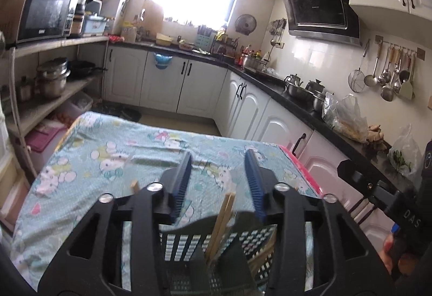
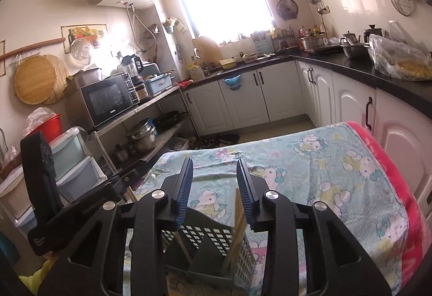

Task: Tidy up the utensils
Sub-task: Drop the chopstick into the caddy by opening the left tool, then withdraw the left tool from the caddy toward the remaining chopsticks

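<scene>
Left gripper (image 1: 218, 174) standing apart, nothing between its pads; right gripper (image 2: 214, 182) likewise gaping, chopsticks (image 2: 237, 220) leaning at 5 o'clock in dark slotted holder (image 2: 205, 236); holder's base being hidden behind black gripper frames, on patterned cloth (image 2: 337, 174)

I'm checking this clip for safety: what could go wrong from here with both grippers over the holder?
1. The chopsticks lean in the slotted holder right beside the left gripper and right gripper; lifting away could snag them.
2. The holder stands on a loose, wrinkled cloth, so a bump might tip it.
</scene>
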The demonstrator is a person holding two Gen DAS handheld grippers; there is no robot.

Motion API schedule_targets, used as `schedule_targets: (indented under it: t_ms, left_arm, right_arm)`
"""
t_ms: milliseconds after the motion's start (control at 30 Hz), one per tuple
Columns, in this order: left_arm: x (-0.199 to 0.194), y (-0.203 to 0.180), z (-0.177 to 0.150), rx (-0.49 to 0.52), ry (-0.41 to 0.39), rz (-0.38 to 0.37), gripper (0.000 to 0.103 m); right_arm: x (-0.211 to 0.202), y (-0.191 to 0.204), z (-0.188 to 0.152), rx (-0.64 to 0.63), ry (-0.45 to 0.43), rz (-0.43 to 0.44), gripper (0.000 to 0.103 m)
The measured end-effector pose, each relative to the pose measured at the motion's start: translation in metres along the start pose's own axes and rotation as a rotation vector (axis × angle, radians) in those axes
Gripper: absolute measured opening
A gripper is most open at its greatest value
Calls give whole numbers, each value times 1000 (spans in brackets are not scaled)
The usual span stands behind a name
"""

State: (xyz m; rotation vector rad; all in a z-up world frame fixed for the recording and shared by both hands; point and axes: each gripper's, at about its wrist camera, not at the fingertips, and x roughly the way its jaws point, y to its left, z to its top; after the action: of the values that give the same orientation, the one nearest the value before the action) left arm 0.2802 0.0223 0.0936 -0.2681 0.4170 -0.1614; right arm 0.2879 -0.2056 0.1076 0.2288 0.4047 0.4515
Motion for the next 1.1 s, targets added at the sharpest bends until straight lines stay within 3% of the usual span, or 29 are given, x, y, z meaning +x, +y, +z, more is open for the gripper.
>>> schedule_targets:
  t_ms: [300,367,733,1100]
  left_arm:
    - [-17,14,-12,-61,28,-23,59]
    - [-21,14,-13,-61,26,-32,68]
    - [-44,17,-25,-49,13,-15,92]
    - [-65,23,-41,-45,11,8,92]
  right_arm:
    - [-11,1,-7,-12,-3,-22,45]
    - [-13,1,-8,-17,-6,-28,46]
    - [-30,3,-21,-32,-5,-42,55]
    - [-45,3,-40,-47,10,-57,65]
